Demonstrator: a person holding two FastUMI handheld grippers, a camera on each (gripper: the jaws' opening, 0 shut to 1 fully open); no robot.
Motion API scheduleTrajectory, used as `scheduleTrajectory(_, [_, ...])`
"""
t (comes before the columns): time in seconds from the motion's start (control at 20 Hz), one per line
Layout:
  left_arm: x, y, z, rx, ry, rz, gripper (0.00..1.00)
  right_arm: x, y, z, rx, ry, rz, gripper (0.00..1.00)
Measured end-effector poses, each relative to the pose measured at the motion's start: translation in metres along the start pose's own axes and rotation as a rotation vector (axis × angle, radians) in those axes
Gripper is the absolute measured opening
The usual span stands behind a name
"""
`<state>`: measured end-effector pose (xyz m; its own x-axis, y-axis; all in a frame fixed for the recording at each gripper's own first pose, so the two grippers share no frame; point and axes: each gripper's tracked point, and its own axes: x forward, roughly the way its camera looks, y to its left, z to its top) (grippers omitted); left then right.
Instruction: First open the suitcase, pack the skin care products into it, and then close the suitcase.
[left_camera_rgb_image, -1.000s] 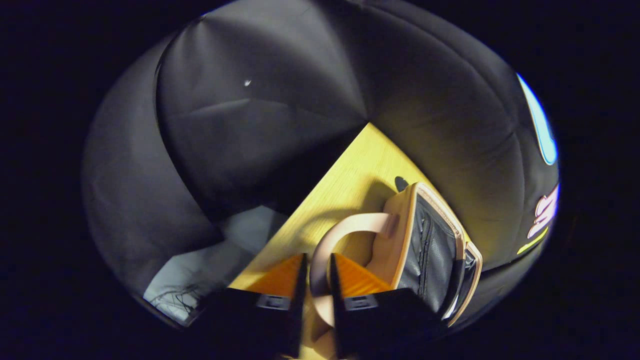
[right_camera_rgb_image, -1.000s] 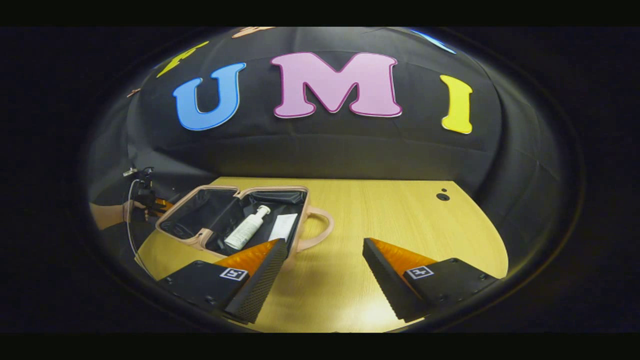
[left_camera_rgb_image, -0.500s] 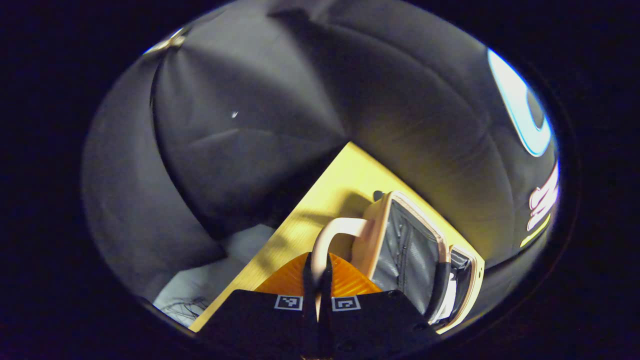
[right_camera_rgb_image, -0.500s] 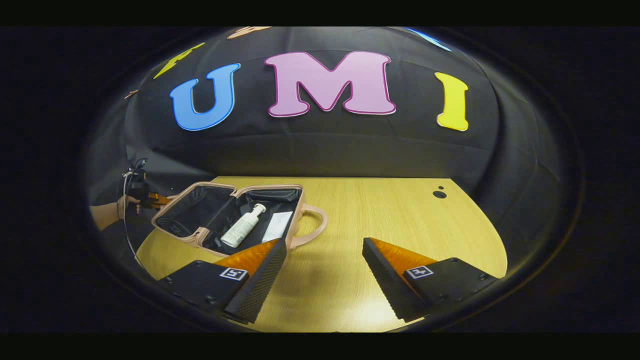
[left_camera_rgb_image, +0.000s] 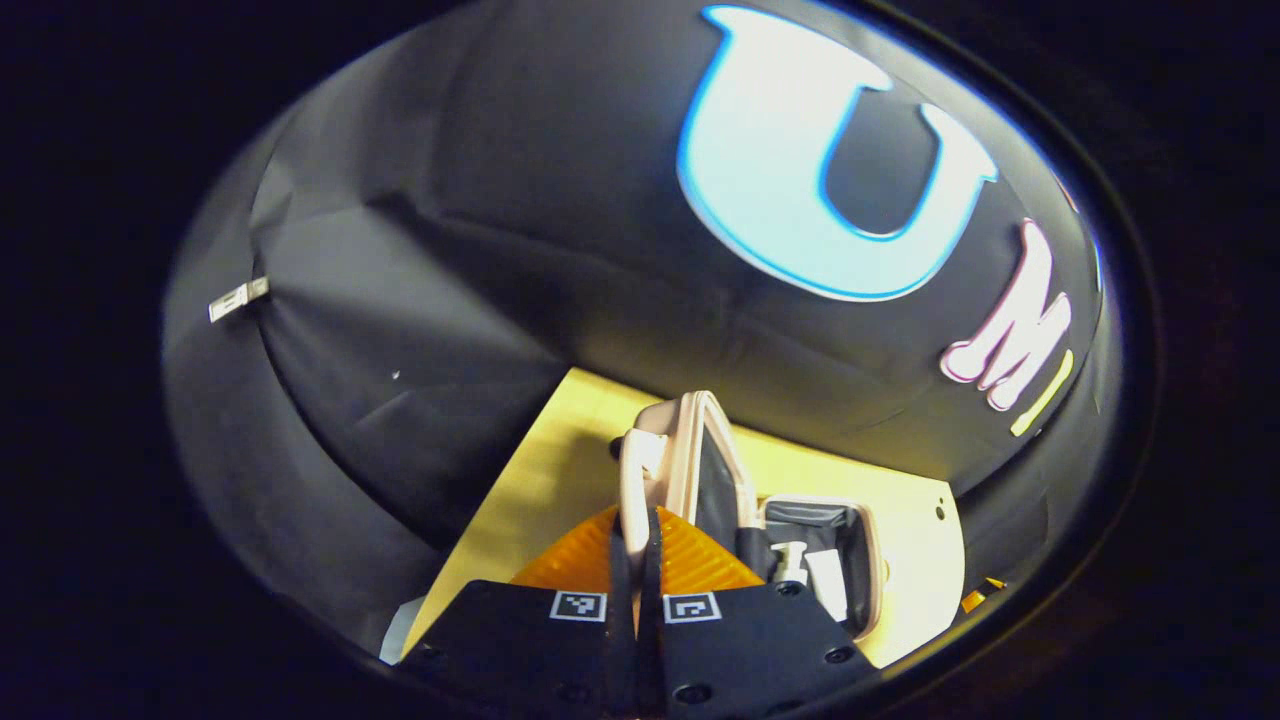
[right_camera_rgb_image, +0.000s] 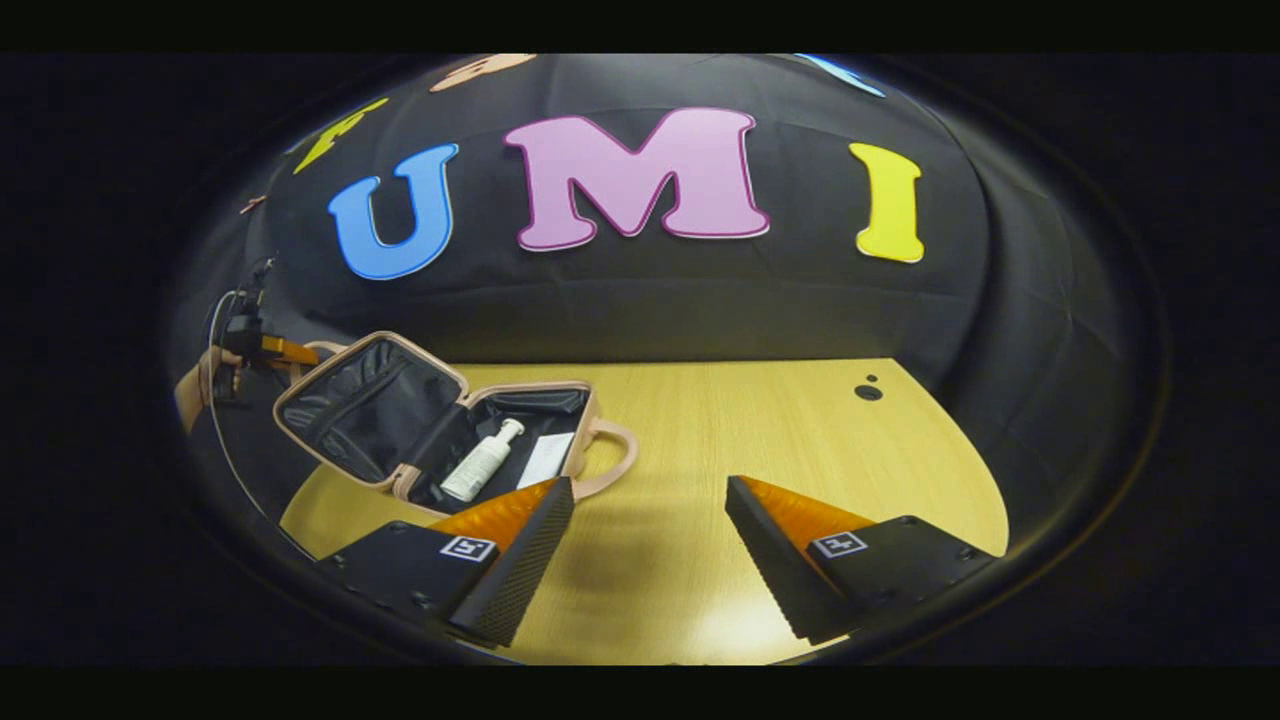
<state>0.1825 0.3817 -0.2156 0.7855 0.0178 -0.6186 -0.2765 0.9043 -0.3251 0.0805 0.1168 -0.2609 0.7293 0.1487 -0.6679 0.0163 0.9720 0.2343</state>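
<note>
In the left gripper view we find the left gripper closed on the lid handle of the suitcase, both fingers pressing the handle's strap between them. The lid stands raised, nearly edge-on to this camera, and beyond it the open base lies on the table with a white bottle inside. In the right gripper view we note the right gripper hovering above the table with its fingers wide apart and nothing between them. The suitcase sits at the table's left end, its lid tilted up and its dark lining showing. Inside the base we see the bottle lying on its side and a white flat packet just beside it. At the far left a hand holds the left gripper at the lid's outer edge. The base's own handle lies towards the table's middle.
</note>
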Motion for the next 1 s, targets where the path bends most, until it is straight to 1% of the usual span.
scheduleTrajectory(0.15, [-0.023, -0.05, 0.012, 0.055, -0.027, -0.027, 0.06, -0.009, -0.013, 0.013, 0.011, -0.023, -0.003, 0.98])
scheduleTrajectory(0.35, [-0.032, -0.123, 0.004, 0.105, -0.051, -0.06, 0.06, -0.017, -0.032, 0.02, 0.066, -0.04, -0.003, 0.98])
scheduleTrajectory(0.55, [-0.029, -0.205, -0.014, 0.11, -0.064, -0.138, 0.06, -0.023, -0.058, 0.021, 0.075, -0.056, -0.005, 0.98])
scheduleTrajectory(0.75, [-0.014, -0.272, -0.045, 0.074, -0.058, -0.216, 0.06, -0.021, -0.086, 0.018, 0.078, -0.06, -0.01, 0.98])
scheduleTrajectory(0.9, [0.007, -0.32, -0.082, 0.07, -0.022, -0.275, 0.06, -0.02, -0.106, 0.016, 0.079, -0.065, -0.018, 0.98])
scheduleTrajectory(1.0, [0.026, -0.347, -0.115, 0.074, 0.015, -0.31, 0.06, -0.017, -0.118, 0.018, 0.046, -0.087, -0.023, 0.98])
